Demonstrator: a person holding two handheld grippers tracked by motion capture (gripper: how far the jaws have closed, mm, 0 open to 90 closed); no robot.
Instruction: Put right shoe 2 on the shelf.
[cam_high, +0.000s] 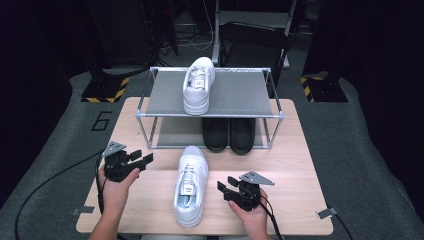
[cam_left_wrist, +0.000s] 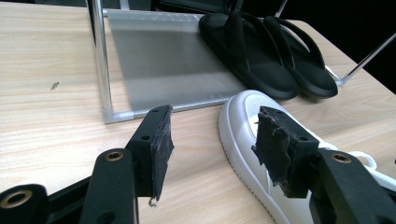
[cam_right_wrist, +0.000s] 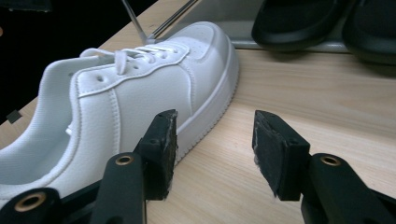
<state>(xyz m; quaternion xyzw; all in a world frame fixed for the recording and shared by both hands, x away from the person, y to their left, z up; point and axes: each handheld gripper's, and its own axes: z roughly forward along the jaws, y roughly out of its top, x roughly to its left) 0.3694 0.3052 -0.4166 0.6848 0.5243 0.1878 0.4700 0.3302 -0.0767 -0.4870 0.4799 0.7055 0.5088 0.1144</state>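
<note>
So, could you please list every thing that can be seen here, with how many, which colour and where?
sneaker on the table: 1, white, on the wood between the two grippers, toe toward the rack
sneaker on the rack: 1, white, top shelf, left of middle
slippers: 2, black, side by side on the lower shelf
rack: 1, grey shelves with metal frame, far half of the table
table: 1, light wood
chair: 1, black, behind the rack
left gripper: 1, black, left of the near sneaker, jaws open and empty
right gripper: 1, black, right of that sneaker, jaws open and empty
hands: 2, each holding one gripper
</note>
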